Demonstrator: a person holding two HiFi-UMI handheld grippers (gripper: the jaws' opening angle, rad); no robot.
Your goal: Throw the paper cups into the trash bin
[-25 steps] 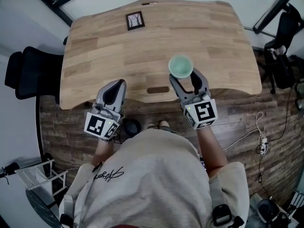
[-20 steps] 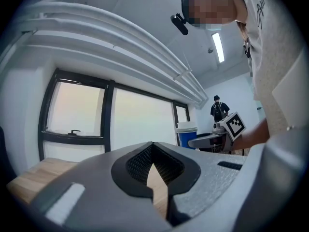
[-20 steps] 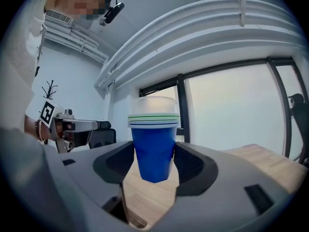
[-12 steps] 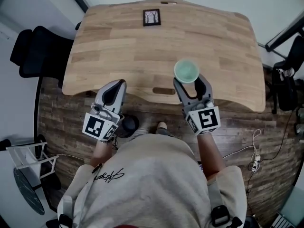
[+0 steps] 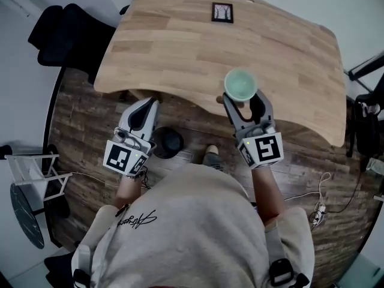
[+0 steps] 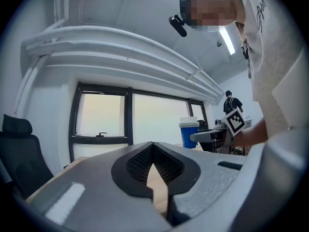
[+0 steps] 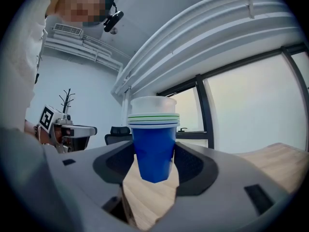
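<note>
A stack of nested paper cups (image 7: 154,144) stands upright between the jaws of the right tool (image 7: 153,170), which press on its sides. The outer cup is blue, the rims above it show green and blue lines, and the top cup is pale. From above, the stack (image 5: 240,84) shows a round, pale green mouth over the near edge of the counter (image 5: 180,47). The trash bin (image 5: 168,143) is small, round and dark, open-topped, standing on the plank floor (image 5: 90,119) just off the counter's near edge.

The table (image 5: 180,47) is matt, pale planked wood; the stacked paper cups (image 7: 154,149) look smooth.
</note>
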